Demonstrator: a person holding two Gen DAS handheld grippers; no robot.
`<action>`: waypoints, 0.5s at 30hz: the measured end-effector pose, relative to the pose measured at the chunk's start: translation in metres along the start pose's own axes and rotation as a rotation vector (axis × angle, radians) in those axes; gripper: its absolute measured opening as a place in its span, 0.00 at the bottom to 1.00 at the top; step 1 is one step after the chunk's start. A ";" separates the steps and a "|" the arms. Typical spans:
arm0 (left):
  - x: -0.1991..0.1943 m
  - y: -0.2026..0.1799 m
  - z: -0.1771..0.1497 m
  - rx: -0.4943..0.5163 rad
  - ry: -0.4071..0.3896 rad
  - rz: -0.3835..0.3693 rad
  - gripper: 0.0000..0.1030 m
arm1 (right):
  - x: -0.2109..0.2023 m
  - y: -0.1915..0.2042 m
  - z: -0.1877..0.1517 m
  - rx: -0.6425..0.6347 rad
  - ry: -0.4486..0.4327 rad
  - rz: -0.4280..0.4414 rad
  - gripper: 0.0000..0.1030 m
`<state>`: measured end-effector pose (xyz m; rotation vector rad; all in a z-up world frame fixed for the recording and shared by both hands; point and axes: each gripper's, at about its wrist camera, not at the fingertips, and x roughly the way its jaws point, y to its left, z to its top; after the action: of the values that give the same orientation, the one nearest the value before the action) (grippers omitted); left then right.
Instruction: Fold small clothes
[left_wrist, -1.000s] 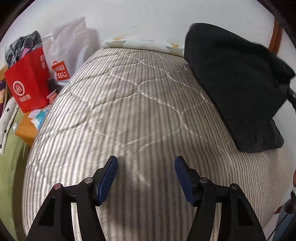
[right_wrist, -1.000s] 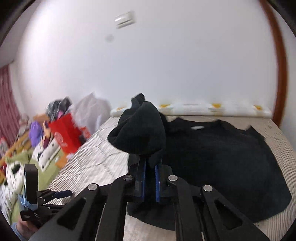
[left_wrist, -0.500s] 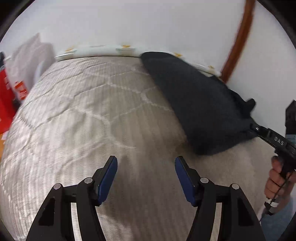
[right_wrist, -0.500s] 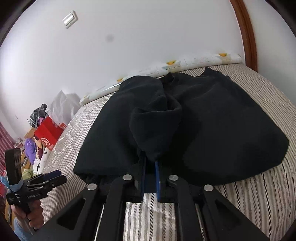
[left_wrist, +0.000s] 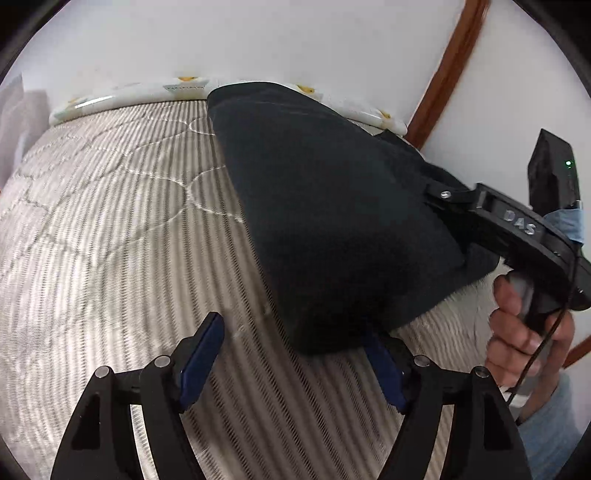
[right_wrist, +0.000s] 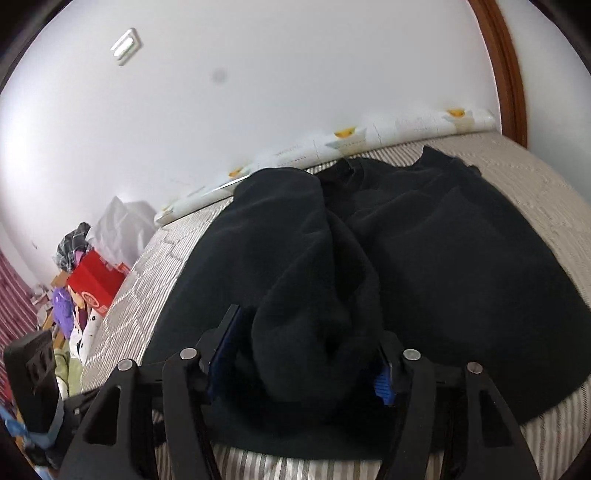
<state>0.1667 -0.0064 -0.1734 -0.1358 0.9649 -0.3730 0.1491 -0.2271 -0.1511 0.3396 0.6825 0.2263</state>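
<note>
My right gripper (right_wrist: 301, 354) fingers stand wide around a fold of black garment (right_wrist: 424, 251). Left gripper (left_wrist: 291, 354) wide, over striped bed (left_wrist: 110, 240); only right view shows red bag (right_wrist: 96, 282).

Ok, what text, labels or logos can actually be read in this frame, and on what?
"DAS": raised letters on the right gripper body, seen from the left wrist view.
Red bag: a round white logo, too small and blurred to read.
Pillow: small printed marks, unreadable.
</note>
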 end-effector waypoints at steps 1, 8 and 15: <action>0.004 -0.004 0.003 0.003 -0.003 0.002 0.74 | 0.004 -0.001 0.002 0.003 0.006 0.007 0.46; 0.016 -0.024 0.006 0.070 -0.025 0.154 0.76 | -0.002 -0.005 0.014 -0.012 -0.037 0.053 0.16; 0.020 -0.032 0.005 0.090 -0.028 0.163 0.81 | -0.072 -0.032 0.032 0.007 -0.247 0.009 0.15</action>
<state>0.1733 -0.0440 -0.1768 0.0190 0.9229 -0.2634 0.1182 -0.2864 -0.0986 0.3710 0.4379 0.1869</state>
